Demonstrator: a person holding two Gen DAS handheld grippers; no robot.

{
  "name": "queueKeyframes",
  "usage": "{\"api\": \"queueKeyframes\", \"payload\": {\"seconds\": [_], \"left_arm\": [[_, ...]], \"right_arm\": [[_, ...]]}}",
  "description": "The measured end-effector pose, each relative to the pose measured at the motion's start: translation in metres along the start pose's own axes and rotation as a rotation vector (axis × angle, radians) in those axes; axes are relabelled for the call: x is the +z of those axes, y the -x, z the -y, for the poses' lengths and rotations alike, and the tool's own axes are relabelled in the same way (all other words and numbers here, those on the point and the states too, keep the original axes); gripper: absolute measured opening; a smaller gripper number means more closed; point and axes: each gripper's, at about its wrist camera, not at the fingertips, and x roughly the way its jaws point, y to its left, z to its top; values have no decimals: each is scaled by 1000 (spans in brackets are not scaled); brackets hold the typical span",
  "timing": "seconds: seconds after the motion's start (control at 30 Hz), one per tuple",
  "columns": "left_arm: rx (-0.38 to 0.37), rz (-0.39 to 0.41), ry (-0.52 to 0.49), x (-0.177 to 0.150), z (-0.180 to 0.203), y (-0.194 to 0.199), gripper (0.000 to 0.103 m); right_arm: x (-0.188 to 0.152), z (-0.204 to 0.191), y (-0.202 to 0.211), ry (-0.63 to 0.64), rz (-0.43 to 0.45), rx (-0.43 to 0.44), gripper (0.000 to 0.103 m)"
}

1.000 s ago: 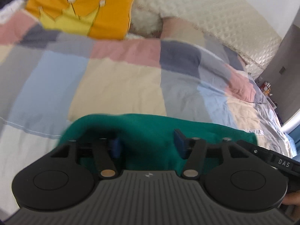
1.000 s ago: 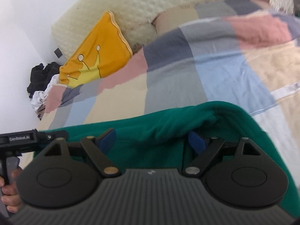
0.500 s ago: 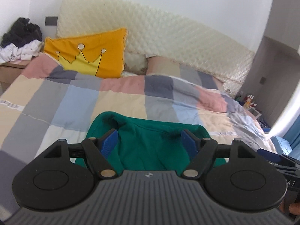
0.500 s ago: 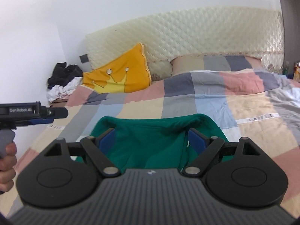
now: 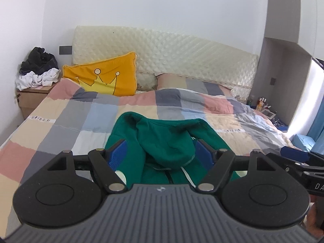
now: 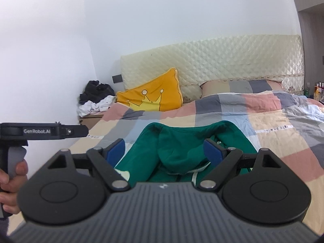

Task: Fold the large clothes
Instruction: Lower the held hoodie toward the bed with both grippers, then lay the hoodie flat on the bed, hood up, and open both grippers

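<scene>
Both grippers have pulled up and back from the bed within the last second. A second ago each camera sat low, right over green cloth; now each looks across the whole bed to the wall. The left gripper (image 5: 160, 151) widened its jaws a little during that retreat and now holds them apart, as does the right gripper (image 6: 165, 151); blue pads frame empty air, with nothing pinched between them. This suggests a fold has just been laid down and let go, so the next step is probably another fold or a tidy-up.

The green hoodie (image 5: 168, 139) lies on the patchwork quilt (image 5: 66, 121), near the foot of the bed and in front of both grippers. It looks like a compact bundle (not flat), with the hood (image 6: 180, 151) flopped forward over the body and a pale drawstring trailing beneath. Its top edge is rounded and puffy.

From the right wrist view, a hand (image 6: 11, 184) grips the left tool's handle. A yellow crown pillow (image 5: 105, 79) leans against the quilted headboard (image 5: 182, 52).
</scene>
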Motion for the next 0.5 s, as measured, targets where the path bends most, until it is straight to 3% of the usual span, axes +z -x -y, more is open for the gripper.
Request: {"api": "queueKeyframes", "payload": {"seconds": [0.27, 0.5], "left_arm": [[-27, 25, -52, -51, 30, 51, 79], [-38, -5, -34, -82, 32, 37, 78]], "right_arm": [[-43, 7, 35, -10, -7, -58, 86], [-68, 18, 35, -25, -30, -86, 86]]}}
